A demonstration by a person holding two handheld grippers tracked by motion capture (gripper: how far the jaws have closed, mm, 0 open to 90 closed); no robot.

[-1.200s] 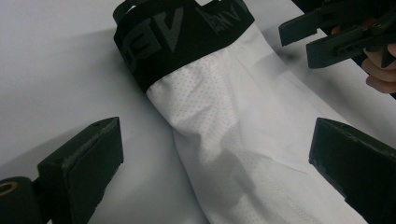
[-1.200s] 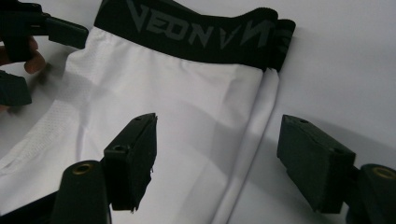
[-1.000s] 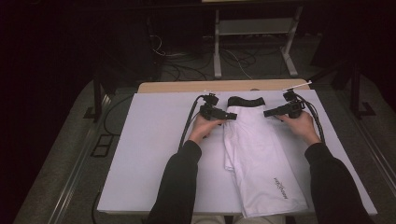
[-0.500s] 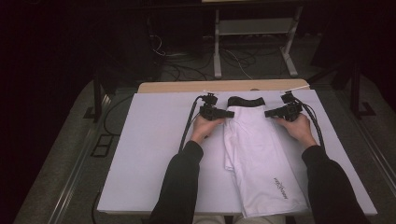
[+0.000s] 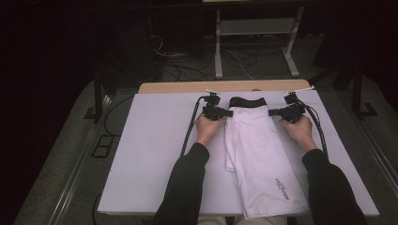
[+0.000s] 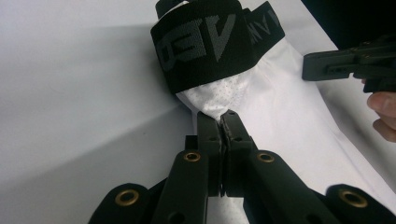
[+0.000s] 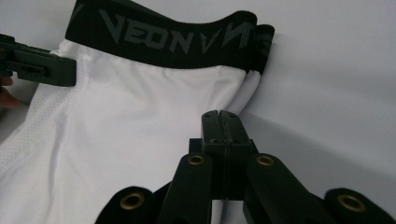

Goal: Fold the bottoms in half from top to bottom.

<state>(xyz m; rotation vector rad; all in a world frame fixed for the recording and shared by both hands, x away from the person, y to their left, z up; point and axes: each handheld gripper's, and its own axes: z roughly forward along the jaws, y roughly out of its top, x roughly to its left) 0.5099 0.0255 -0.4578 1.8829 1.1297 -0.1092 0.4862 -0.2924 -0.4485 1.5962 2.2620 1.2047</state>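
Pinching the white shorts (image 5: 256,154) near the black waistband (image 5: 247,101) on the white table (image 5: 155,154) | left gripper (image 6: 223,116) had just closed on the left edge fabric | right gripper (image 7: 223,116) likewise closed, seemingly on the right edge | cloth looked light, soft, limp; best held just below the waistband at both sides.

Black sleeves (image 5: 187,187), brass-riveted black jaws

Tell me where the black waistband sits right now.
In the high view, the black waistband lies at the white garment's far end, between left gripper and right gripper.
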